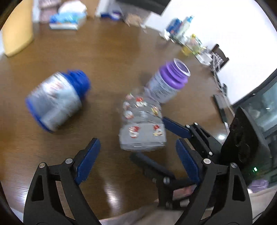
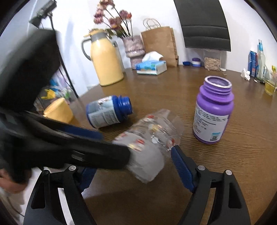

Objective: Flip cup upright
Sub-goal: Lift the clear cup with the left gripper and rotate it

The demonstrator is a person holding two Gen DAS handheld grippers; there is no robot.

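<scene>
Even indoor light washed the walls white and left glare streaks on the surface point(image 1: 110, 188); both fisheye views bowed at the edges, with heavy motion blur throughout.

Toppled blue bottle point(image 2: 108, 111), upright purple bottle point(image 2: 213, 110), yellow jug point(image 2: 105, 60).

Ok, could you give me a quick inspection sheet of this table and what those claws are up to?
Surface: glossy brown table.
Job's things: clear printed cup, tilted on its side, not upright.
Clutter: blue bottle lying down and purple bottle upright, both uncapped; tissue box, yellow jug, vase and paper bag at the back.
Claws: left claw open, empty; right claw straddles the cup, one finger touching it; grip unclear.
Cables: nothing seen.
Surroundings: white wall.
</scene>
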